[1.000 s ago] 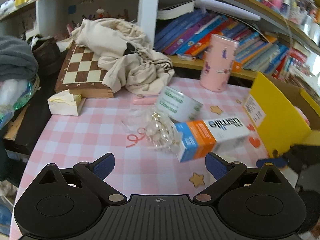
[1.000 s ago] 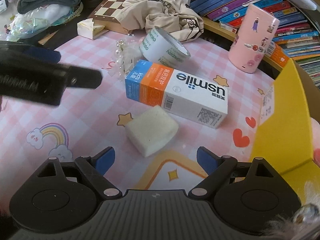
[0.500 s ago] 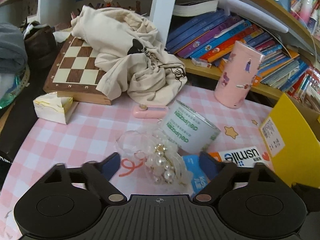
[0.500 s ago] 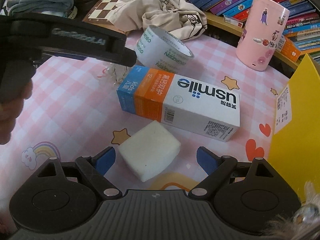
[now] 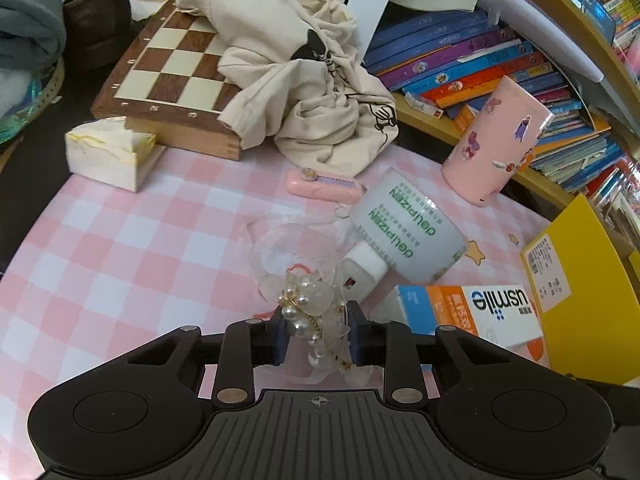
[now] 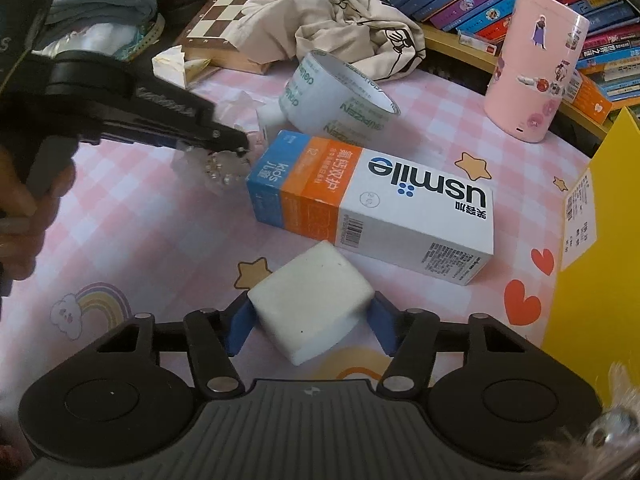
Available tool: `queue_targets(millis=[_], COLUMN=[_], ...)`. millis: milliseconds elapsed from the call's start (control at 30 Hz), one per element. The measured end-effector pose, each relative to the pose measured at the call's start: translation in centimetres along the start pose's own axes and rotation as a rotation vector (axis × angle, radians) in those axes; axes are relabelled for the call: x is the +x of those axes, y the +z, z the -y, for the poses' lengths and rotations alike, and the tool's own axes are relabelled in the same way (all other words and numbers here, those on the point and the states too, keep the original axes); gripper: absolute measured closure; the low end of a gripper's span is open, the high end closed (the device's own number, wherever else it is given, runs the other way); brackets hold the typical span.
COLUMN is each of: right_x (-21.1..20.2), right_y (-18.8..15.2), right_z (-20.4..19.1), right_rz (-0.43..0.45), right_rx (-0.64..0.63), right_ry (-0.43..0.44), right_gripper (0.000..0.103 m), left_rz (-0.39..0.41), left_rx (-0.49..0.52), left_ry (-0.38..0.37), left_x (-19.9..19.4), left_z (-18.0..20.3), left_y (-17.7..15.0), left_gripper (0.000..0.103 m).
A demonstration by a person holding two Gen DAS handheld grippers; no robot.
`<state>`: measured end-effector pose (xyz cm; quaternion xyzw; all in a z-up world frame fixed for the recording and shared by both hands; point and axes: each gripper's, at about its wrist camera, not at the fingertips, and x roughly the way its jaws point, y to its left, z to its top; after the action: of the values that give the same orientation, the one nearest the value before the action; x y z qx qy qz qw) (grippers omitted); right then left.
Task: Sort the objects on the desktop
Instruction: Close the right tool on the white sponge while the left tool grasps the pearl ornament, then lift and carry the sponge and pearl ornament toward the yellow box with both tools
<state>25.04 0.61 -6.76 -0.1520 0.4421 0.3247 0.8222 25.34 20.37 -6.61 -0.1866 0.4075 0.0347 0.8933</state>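
Pearl trinket (image 5: 310, 316) clamped in left gripper (image 5: 318, 338); right gripper (image 6: 310, 326) closing onto white sponge (image 6: 314, 306).

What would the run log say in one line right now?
left gripper: shut on pearl hair clip | right gripper: closing, white sponge between fingers | toothpaste box: on table

Tape roll (image 5: 404, 232) and toothpaste box (image 6: 372, 204) crowd the checked cloth (image 5: 120, 248).

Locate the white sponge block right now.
In the right wrist view the white sponge block sits low and central on the pink mat, between the closing right tool's blue pads, just in front of the usmile box.
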Motion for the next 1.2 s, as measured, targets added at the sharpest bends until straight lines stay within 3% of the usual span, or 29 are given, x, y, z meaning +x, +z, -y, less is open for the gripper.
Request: queue_targets(millis=[233, 1200], right_x=[-1.1, -7.2], right_y=[-0.3, -4.2], right_z=[-0.4, -4.3], right_rz=[-0.010, 0.015], right_rx=[0.005, 0.078], right_ry=[0.001, -0.034], right_gripper=[0.053, 0.053], left_rz=[0.028, 0.093], left_rx=[-0.007, 0.037], left_ry=[-0.008, -0.130], left_x=[-3.3, -12.3], left_z=[-0.7, -0.7], left_y=[-1.0, -6.0], left_gripper=[0.077, 0.077])
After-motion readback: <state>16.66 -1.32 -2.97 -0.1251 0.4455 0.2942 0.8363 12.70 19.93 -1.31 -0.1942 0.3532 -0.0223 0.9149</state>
